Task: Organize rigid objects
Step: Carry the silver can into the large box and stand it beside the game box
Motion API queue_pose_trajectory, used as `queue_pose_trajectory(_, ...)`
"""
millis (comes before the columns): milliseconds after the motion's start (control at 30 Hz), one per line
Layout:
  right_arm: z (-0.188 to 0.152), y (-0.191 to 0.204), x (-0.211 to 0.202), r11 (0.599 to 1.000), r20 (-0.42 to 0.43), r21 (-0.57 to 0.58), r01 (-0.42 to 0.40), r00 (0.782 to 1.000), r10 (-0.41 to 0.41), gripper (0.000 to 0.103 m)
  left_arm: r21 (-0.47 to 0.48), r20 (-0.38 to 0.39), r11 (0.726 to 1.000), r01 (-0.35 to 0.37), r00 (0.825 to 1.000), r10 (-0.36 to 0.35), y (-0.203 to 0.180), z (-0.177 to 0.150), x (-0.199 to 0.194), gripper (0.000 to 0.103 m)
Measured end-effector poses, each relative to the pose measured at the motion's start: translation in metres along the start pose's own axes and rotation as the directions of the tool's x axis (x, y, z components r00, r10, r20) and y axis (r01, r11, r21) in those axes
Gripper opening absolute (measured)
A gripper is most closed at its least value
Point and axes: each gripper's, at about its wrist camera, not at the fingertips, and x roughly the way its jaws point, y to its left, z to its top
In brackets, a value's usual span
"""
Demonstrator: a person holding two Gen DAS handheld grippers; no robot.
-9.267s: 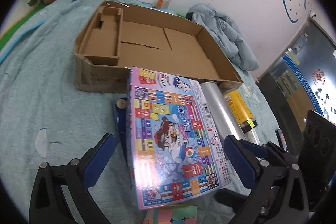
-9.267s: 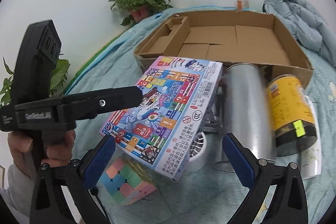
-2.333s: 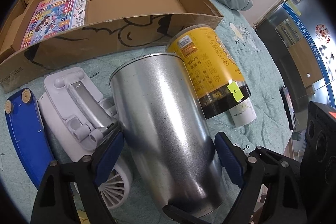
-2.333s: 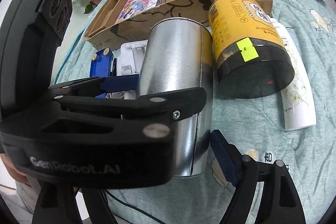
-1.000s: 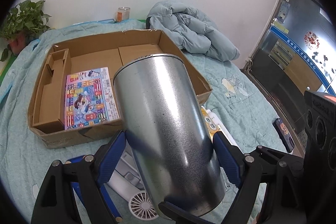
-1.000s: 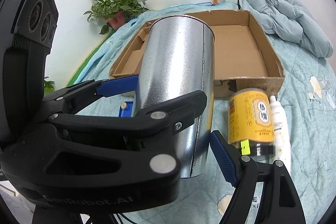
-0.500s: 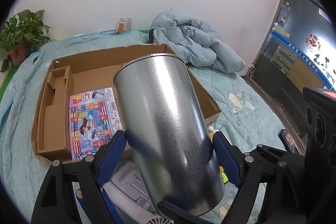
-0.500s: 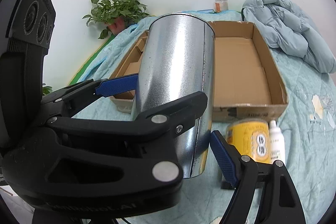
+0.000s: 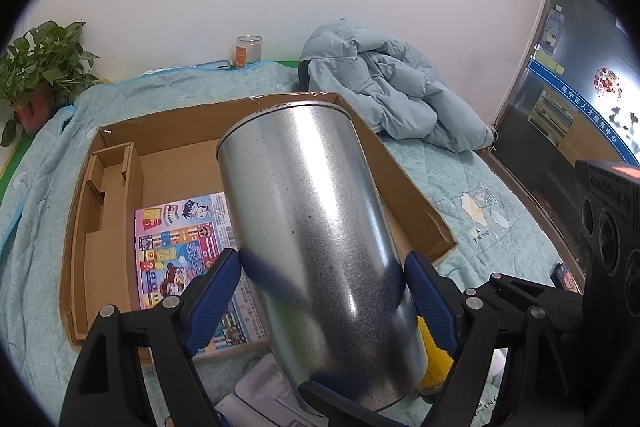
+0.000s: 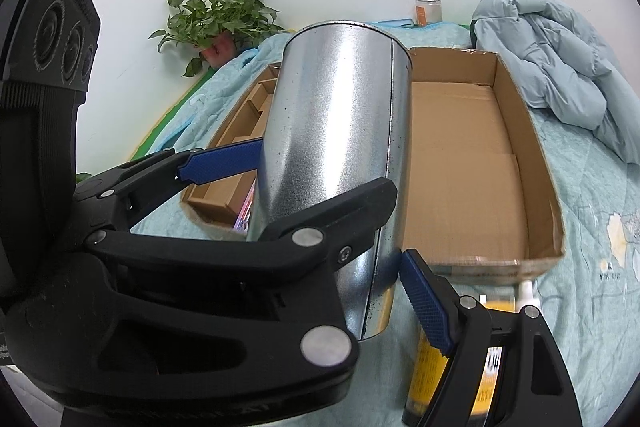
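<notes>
A silver metal cylinder [image 9: 316, 247] hangs tilted in the air over the near wall of a shallow cardboard box [image 9: 416, 199]. My left gripper [image 9: 326, 291] is shut on it, one blue pad pressed on each side. My right gripper [image 10: 332, 303] grips the same cylinder [image 10: 340, 115] at its near end. Its right pad touches the metal, while its left finger is hidden behind the left gripper's body. A colourful board game box [image 9: 180, 255] lies flat inside the cardboard box [image 10: 536, 163], on the left half of its floor.
A yellow can [image 10: 436, 379] and a white bottle [image 10: 528, 291] lie on the teal blanket in front of the box, with a white plastic device [image 9: 260, 387] to the left. A blue jacket [image 9: 392, 99], a potted plant [image 9: 40, 67] and a jar [image 9: 248, 51] sit along the wall.
Both grippers carried the cylinder forward from above the loose items to over the box's near wall. The yellow can has dropped toward the bottom edge. The grips are unchanged.
</notes>
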Motion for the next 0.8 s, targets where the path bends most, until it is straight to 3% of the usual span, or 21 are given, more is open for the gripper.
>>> queue_pose_trajectory(400,0.054,-0.026,0.049,1.0,-0.036,0.01,-0.012,0.999,0.012,0.078,-0.05,-0.023,0.999,0.008,1.0,-0.009,0.029,0.031,0.044,0.083)
queue_pose_trajectory(567,0.062,-0.044,0.078,0.998,-0.089,0.067,-0.011,0.996,0.017,0.079,-0.09,-0.096,0.995,0.039,0.994,-0.048,0.044,0.03,0.075,0.083)
queue_pose_trajectory(800,0.05,-0.068,0.125,0.989,-0.237,0.15,0.014,0.971,0.022,0.079,-0.158,-0.242,0.984,0.076,0.964,-0.114,0.059,0.009,0.12,0.083)
